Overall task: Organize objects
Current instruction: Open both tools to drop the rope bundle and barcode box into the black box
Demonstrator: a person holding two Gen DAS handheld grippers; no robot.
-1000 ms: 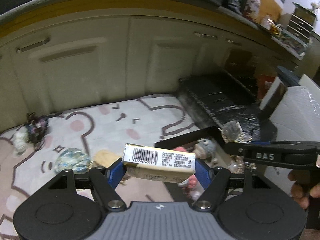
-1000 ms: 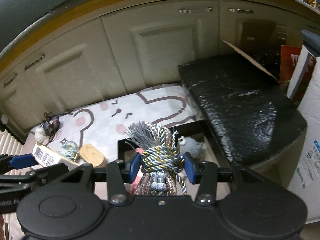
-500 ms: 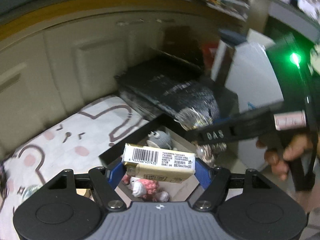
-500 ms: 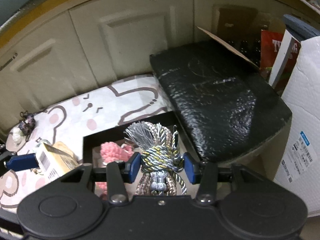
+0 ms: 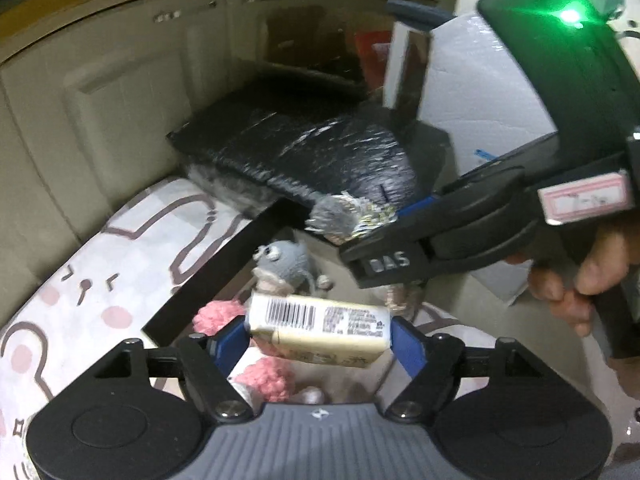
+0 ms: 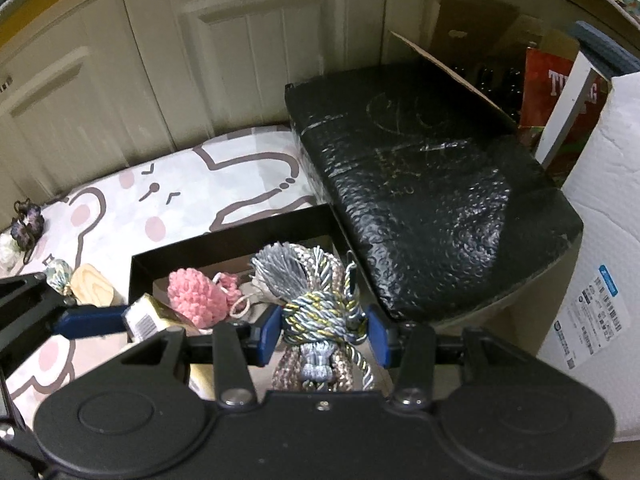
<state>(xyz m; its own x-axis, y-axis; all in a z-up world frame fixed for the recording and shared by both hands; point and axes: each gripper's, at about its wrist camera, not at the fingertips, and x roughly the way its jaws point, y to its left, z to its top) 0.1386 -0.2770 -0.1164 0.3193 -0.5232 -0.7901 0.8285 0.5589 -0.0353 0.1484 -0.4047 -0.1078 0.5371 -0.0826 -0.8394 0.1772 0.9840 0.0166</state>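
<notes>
on right gripper [image 5: 384,264], "das", barcoded carton [image 5: 320,330]

Dim indoor light, warm and yellowish in both views. Left wrist view smeared by motion blur: cabinet doors [image 5: 132,76] at upper left soft, black wrapped parcel [image 5: 304,152] streaked with white glints. Green indicator light [image 5: 570,16] at upper right flares and tints the housing around it. Barcode on the cream carton [image 5: 320,328] stays readable; small print beside it does not. Right wrist view sharper: parcel's bubbled texture crisp, sheen on its top, so light probably comes from overhead. Strong fisheye bending at frame edges; corners fall to black. Deep shadow inside the black tray [image 6: 236,240].
</notes>
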